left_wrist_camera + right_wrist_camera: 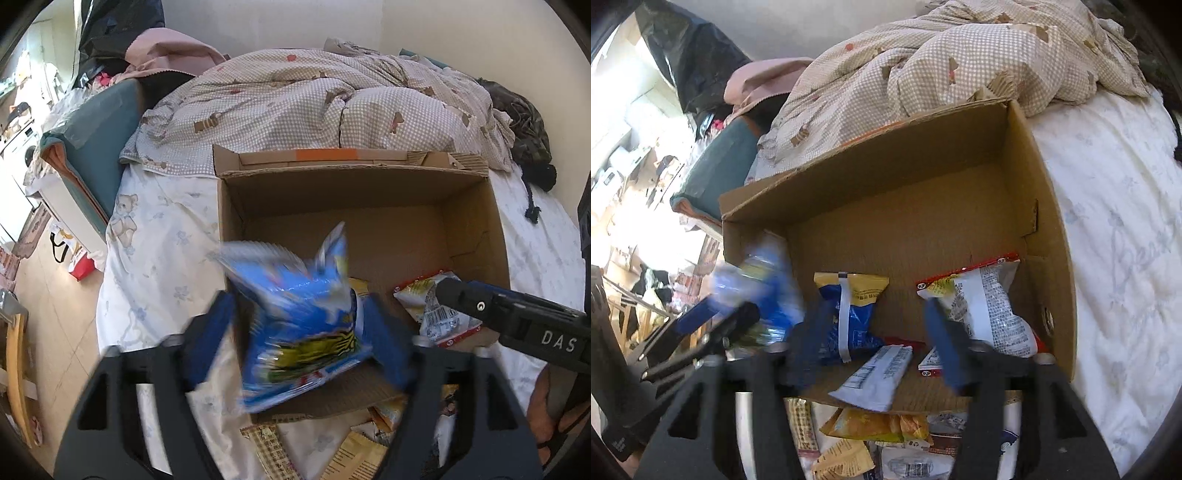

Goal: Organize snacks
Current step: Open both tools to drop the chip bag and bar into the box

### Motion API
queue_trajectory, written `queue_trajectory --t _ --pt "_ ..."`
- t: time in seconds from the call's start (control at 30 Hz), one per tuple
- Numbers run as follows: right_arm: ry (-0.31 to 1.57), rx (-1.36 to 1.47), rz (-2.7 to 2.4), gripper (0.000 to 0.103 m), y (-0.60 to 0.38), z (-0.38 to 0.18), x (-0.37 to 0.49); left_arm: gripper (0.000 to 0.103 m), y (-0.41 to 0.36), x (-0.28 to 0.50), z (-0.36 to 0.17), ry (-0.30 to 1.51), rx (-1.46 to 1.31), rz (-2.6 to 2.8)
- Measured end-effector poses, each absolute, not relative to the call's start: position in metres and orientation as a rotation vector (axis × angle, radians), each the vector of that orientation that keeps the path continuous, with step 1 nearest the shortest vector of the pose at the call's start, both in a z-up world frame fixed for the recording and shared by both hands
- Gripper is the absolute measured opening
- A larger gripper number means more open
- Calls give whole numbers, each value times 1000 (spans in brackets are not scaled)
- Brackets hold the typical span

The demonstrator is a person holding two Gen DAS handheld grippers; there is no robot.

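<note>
blue snack bag [299, 325] sits blurred and loose between the spread left gripper [299, 332] jaws over the near-left edge of the cardboard box [476, 229], so it could tip out onto the bed sheet [162, 258], while the right gripper [875, 343], also open and empty, angles down over the packets inside.

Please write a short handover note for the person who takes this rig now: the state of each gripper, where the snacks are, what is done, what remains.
Left gripper: open, a blurred blue bag between its fingers, over the near left corner of the box.
Right gripper: open, nothing gripped, over the near edge of the box.
Done: inside the box are a blue-yellow bag, a red-white bag and a white pack.
Left: several packets lie on the sheet in front of the box; they must go in.
</note>
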State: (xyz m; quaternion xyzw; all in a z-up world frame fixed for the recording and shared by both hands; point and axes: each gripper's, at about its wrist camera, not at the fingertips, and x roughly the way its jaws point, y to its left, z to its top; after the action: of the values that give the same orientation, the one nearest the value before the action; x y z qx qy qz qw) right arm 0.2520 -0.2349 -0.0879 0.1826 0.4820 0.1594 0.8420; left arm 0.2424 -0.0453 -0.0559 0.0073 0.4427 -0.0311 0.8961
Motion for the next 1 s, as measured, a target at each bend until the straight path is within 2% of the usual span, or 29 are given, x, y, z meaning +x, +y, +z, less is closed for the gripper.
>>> queue_trajectory --t 0.07,0.9,1.0 --pt "1012 382 334 66 -235 -85 252 87 -43 240 -54 905 -1 -63" --pt "948 327 292 67 -251 -56 204 87 -10 195 -31 845 -102 -64" --pt "914 316 305 79 -252 -49 191 87 -8 188 -29 845 -107 -79"
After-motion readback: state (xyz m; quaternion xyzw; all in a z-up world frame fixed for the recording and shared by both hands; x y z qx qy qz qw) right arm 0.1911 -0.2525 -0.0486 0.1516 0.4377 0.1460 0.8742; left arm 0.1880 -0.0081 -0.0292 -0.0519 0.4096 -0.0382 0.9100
